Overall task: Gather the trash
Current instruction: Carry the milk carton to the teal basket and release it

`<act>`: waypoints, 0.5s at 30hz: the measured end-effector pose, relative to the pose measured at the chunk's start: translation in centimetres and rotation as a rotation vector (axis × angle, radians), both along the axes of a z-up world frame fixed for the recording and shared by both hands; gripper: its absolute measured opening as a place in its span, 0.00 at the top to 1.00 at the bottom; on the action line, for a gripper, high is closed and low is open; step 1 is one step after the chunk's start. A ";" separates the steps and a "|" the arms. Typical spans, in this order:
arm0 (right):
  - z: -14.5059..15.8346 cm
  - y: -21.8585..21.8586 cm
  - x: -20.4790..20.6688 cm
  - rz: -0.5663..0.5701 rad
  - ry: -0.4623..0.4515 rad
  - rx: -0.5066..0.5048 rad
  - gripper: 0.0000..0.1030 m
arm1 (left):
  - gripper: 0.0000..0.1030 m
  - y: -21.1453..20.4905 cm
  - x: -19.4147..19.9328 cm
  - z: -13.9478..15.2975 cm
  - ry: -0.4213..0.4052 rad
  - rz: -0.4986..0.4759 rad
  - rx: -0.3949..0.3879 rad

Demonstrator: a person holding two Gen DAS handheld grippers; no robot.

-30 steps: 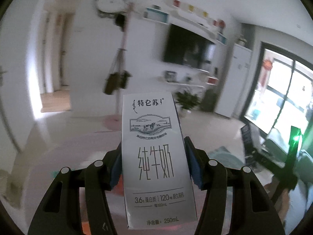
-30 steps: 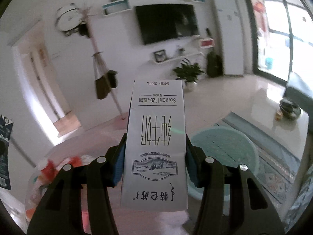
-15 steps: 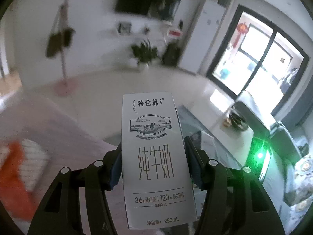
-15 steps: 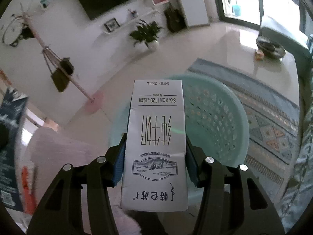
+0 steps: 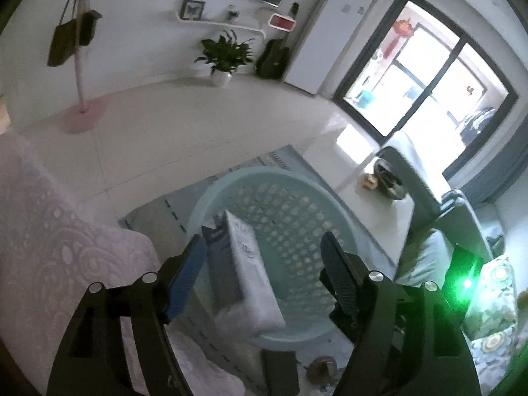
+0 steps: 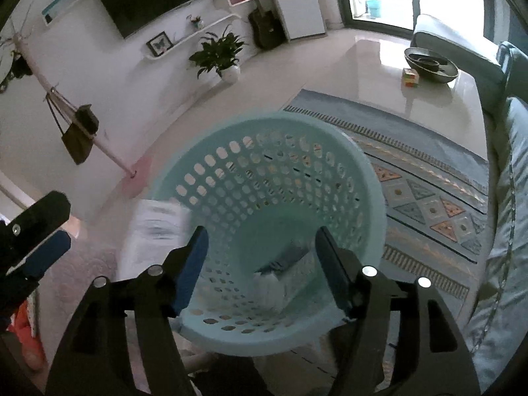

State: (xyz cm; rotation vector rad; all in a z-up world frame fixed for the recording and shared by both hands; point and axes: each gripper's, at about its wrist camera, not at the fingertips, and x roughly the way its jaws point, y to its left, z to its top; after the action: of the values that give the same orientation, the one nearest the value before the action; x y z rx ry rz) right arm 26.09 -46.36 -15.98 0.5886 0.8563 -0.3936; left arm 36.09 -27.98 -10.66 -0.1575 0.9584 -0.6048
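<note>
Pale teal plastic, pierced with holes: laundry-style basket [image 6: 274, 178] sitting on a patterned rug [image 6: 429, 194], seen from above in both wrist views. Left gripper [image 5: 264, 257] spread wide over it, nothing between the jaws. Right gripper [image 6: 260, 250] likewise wide apart and holding nothing. White milk carton [image 5: 247, 270] caught between the left gripper's fingers in the picture but free of both, tilted, blurred, print unreadable; cannot tell whether resting on the basket wall or in mid-air. Same carton a smeared white patch at the basket's left rim [image 6: 158, 221] from the right wrist. Second milk carton [image 6: 283, 264] lying down on the basket floor, dark side panel up, its near end washed out and hard to make out. Left gripper's blue-padded finger [image 6: 43, 250] poking in at the left edge of the right view, rest of it cut off. Pinkish patterned cloth [image 5: 49, 247] at lower left, edges lost behind the gripper bodies. Small dark objects on the rug at the bottom of the left view, too blurred to name. Green light [image 5: 467, 283] flaring at right.
</note>
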 end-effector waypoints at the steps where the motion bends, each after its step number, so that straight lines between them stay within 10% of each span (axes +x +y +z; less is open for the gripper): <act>1: 0.2 0.0 -0.3 -0.005 -0.003 0.001 0.38 | 0.32 0.4 -0.3 0.2 0.002 0.002 -0.008; 15: 9.0 9.6 -4.9 0.202 -0.189 -0.119 0.38 | 0.32 10.5 -10.0 7.9 -0.180 0.128 -0.096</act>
State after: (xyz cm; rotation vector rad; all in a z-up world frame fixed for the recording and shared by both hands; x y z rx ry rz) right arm 21.15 -36.76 -6.98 0.4172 0.6985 -0.1997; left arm 26.12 -17.50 -2.80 -0.2442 0.7398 -0.5372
